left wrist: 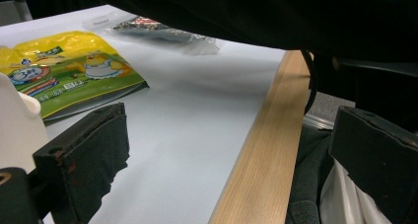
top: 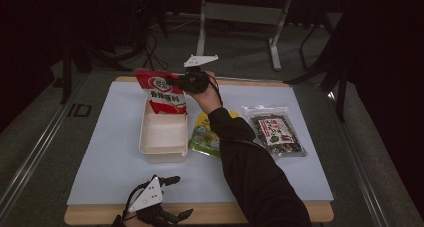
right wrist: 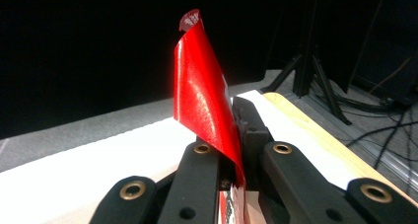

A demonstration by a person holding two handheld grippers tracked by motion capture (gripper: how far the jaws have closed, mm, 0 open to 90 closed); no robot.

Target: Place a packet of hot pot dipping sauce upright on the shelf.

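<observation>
Over the pale table (top: pixel 100 152), my right tongs (top: pixel 176 81) are gripping the red packet (top: pixel 162 94) above the white box (top: pixel 162 137), probably to lower it in, while my left tongs (top: pixel 167 181) are resting released.

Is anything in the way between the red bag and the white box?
Nothing visible is. The right gripper holds the red bag upright at the far end of the white box, whose inside looks empty. The yellow packet lies beside the box, not in it.
</observation>
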